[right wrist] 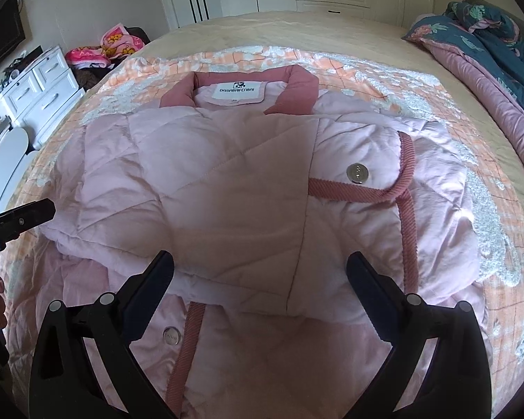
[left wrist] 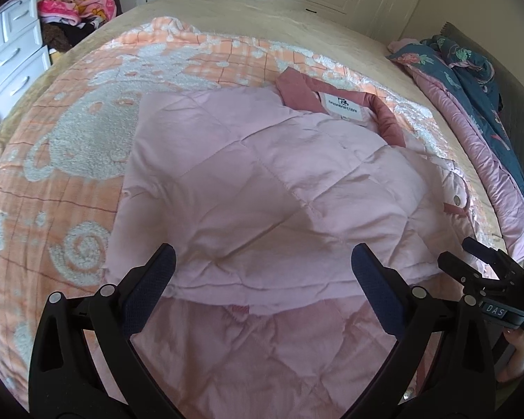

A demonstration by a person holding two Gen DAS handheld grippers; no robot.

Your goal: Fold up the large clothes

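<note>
Both the left hand-held gripper [left wrist: 262,269] and right hand-held gripper [right wrist: 260,269] gape wide, empty; the puffy jacket [right wrist: 227,188], mid-frame, probably springs unfolded.

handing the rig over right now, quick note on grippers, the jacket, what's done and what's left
Left gripper: open, empty, over the jacket's lower part.
Right gripper: open, empty, over the same spot from the right.
Jacket: pink quilted, flat on the orange blanket on the bed, collar at the far end.
Done: both sleeves appear folded in across the front.
Left: probably fold the near hem up toward the collar, then smooth it.
</note>
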